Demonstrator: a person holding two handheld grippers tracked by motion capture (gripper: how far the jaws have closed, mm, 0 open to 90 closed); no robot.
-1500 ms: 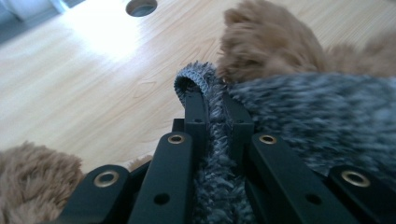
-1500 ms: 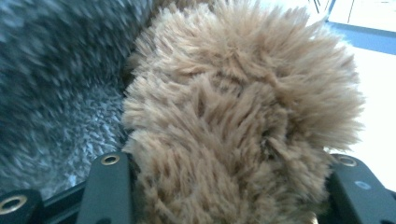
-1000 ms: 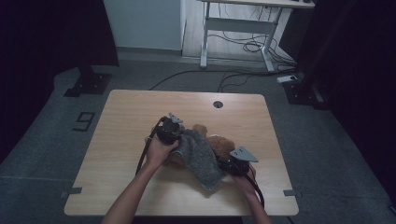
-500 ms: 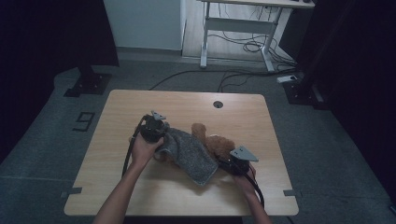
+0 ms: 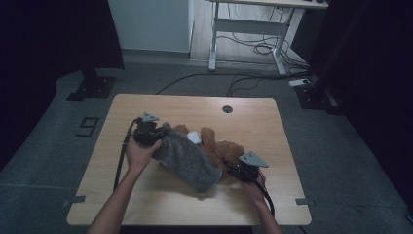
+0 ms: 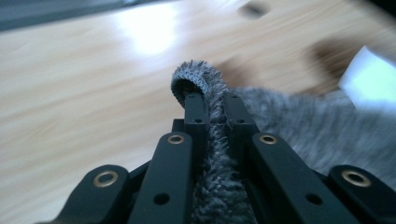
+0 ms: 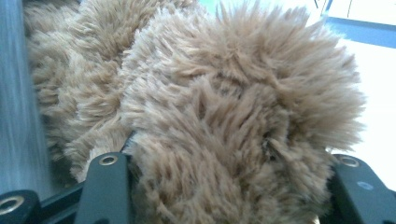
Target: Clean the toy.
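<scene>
- Left claw [image 5: 157,130] pinches the grey cloth [image 5: 187,158] at the surface's [image 5: 146,105] centre-left; right claw [image 5: 237,169] clamps the teddy bear [image 5: 221,151] beside it.
- Risk: pulling harder may slip the thin hem free.

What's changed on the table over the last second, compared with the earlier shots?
The left gripper, shut on the grey cloth, has moved leftward across the table, drawing the cloth out longer over the teddy bear. The right gripper has stayed put, clamped on the bear's fur.
</scene>
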